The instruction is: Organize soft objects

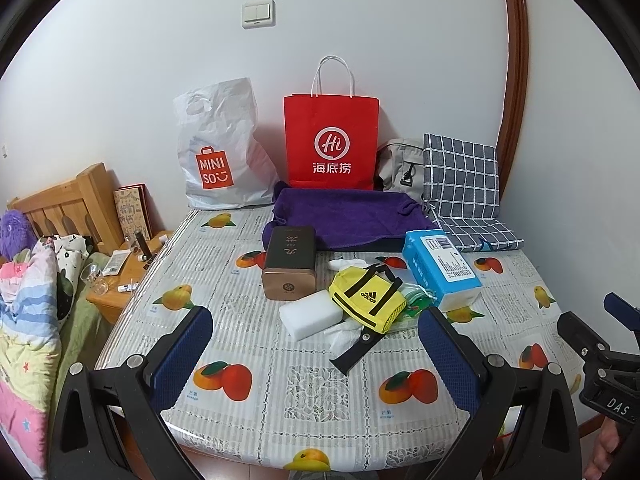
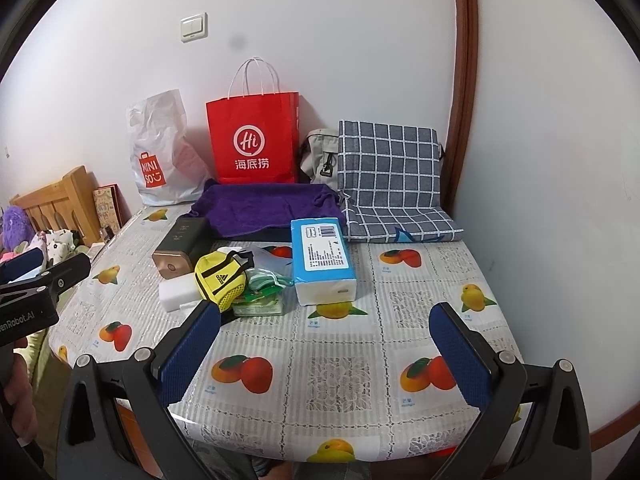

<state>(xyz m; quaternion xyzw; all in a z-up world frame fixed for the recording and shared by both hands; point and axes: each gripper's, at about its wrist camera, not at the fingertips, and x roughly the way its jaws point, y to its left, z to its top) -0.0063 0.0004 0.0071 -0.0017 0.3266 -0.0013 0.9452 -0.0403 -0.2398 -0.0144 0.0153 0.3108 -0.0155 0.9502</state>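
A small yellow Adidas bag (image 1: 366, 300) (image 2: 219, 280) lies mid-table beside a white sponge block (image 1: 310, 314) (image 2: 176, 294), a blue tissue pack (image 1: 440, 266) (image 2: 322, 260) and green packets (image 2: 260, 294). A purple towel (image 1: 348, 216) (image 2: 264, 208) lies behind them, and a checked grey cushion (image 1: 464, 184) (image 2: 390, 176) leans at the back right. My left gripper (image 1: 316, 316) is open and empty above the table's front, just short of the sponge. My right gripper (image 2: 326, 314) is open and empty in front of the tissue pack.
A brown box (image 1: 290, 262) (image 2: 180, 246) lies left of the bag. A red paper bag (image 1: 331, 140) (image 2: 254, 140), a white Miniso bag (image 1: 220, 148) and a grey backpack (image 1: 402, 168) stand against the wall. A bed (image 1: 28, 320) and nightstand (image 1: 120, 272) are left.
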